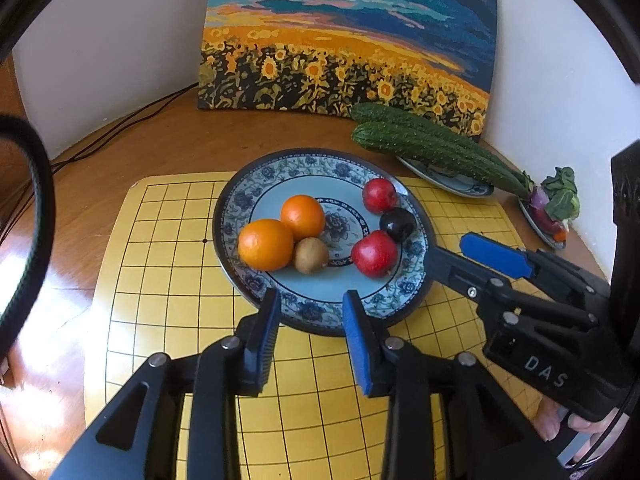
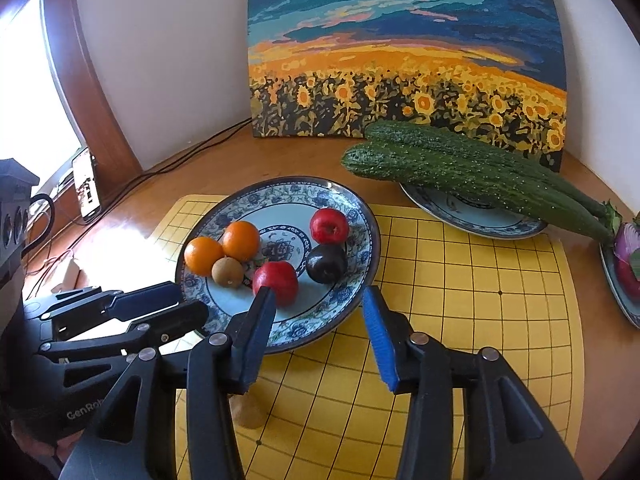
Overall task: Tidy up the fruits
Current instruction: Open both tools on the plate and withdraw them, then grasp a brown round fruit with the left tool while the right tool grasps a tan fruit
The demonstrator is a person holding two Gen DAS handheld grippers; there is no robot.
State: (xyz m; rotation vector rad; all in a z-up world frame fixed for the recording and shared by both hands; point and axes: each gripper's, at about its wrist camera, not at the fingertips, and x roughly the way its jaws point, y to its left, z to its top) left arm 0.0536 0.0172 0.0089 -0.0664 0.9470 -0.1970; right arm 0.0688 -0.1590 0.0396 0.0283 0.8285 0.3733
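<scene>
A blue-patterned plate (image 1: pixel 320 308) (image 2: pixel 344 304) sits on a yellow grid mat (image 1: pixel 160 280). It holds two oranges (image 1: pixel 266 245) (image 1: pixel 303 218), a kiwi (image 1: pixel 311 255), two red apples (image 1: pixel 375 253) (image 1: pixel 379 195) and a dark plum (image 1: pixel 397 224). My left gripper (image 1: pixel 310 312) is open and empty over the plate's near rim. My right gripper (image 2: pixel 316 304) is open and empty at the plate's near right rim; it shows in the left wrist view (image 1: pixel 460 248). A second kiwi (image 2: pixel 249 410) lies on the mat under the right gripper.
Two cucumbers (image 1: pixel 432 146) (image 2: pixel 460 168) lie on a small plate (image 2: pixel 480 218) behind. Another plate with a red onion and greens (image 1: pixel 554 208) stands at the far right. A sunflower painting (image 1: pixel 344 40) leans on the wall. Cables (image 1: pixel 120 128) run at the back left.
</scene>
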